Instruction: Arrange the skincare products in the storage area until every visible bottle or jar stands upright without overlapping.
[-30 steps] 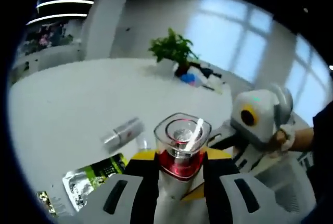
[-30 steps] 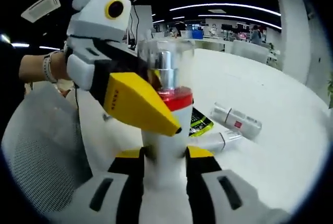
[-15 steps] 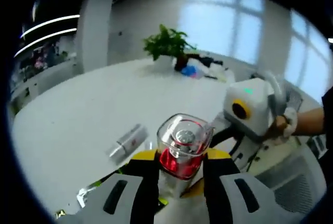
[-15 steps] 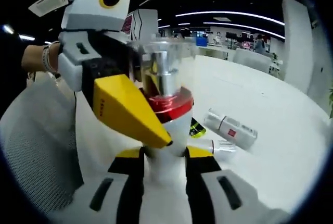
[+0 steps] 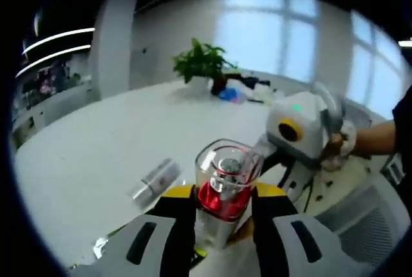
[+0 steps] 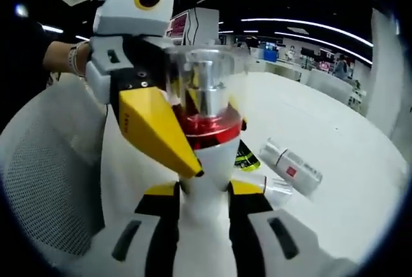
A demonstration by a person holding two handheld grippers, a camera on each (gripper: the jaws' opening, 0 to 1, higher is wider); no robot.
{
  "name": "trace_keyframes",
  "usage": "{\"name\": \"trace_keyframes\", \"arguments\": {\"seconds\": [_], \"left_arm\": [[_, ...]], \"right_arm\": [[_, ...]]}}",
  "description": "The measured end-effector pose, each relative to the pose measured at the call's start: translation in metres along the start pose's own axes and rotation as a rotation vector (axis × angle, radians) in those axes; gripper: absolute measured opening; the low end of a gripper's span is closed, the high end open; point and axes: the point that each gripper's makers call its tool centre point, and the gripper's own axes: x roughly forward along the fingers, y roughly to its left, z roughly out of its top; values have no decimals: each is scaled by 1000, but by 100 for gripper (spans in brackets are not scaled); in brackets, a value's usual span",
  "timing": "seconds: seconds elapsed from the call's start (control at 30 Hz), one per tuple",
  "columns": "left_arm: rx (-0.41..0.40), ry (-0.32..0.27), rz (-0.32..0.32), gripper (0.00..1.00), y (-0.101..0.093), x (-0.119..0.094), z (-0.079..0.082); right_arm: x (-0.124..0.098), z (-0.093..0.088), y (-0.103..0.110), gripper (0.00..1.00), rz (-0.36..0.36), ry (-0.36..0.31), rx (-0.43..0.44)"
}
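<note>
A white bottle (image 5: 222,190) with a red collar and a clear cap is held upright above the white table (image 5: 96,148). My left gripper (image 5: 222,200) is shut on it at the collar. In the right gripper view the same bottle (image 6: 206,161) rises between the jaws of my right gripper (image 6: 203,190), shut on its white body. The left gripper (image 6: 138,84) comes in from the left there, one yellow jaw against the red collar. In the left gripper view the right gripper (image 5: 293,129) shows at the right, held by a hand.
A silver-white tube with a red label (image 6: 293,167) lies flat on the table, also seen as the tube (image 5: 154,180). A small clear-capped tube (image 6: 267,187) and a green-black sachet (image 6: 244,158) lie beside it. A potted plant (image 5: 201,63) stands far back. A white mesh chair (image 6: 45,180) is close.
Both grippers keep their hold on the bottle. Both views have shifted a little with the hands, and the sachets have slipped off the bottom of the left gripper view.
</note>
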Motion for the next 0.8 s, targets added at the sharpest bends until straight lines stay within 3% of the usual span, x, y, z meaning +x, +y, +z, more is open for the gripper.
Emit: {"name": "trace_keyframes", "arguments": {"seconds": [0.1,0.27,0.4,0.6,0.8], "left_arm": [[-18,3,-22,32,0,0,-2],[68,40,-52,39,-1,1,-13],[108,39,-64,32,-2,1,-13],[100,49,-69,29,-3,2,-13],[74,43,-6,29,-2,2,-12]], "right_arm": [[0,-1,-1,30,-45,7,35],[-1,-15,1,37,-113,65,113],[-4,-14,5,38,-184,26,173],[-8,-5,-1,36,-251,9,157],[-8,2,-7,31,-258,-7,127]]}}
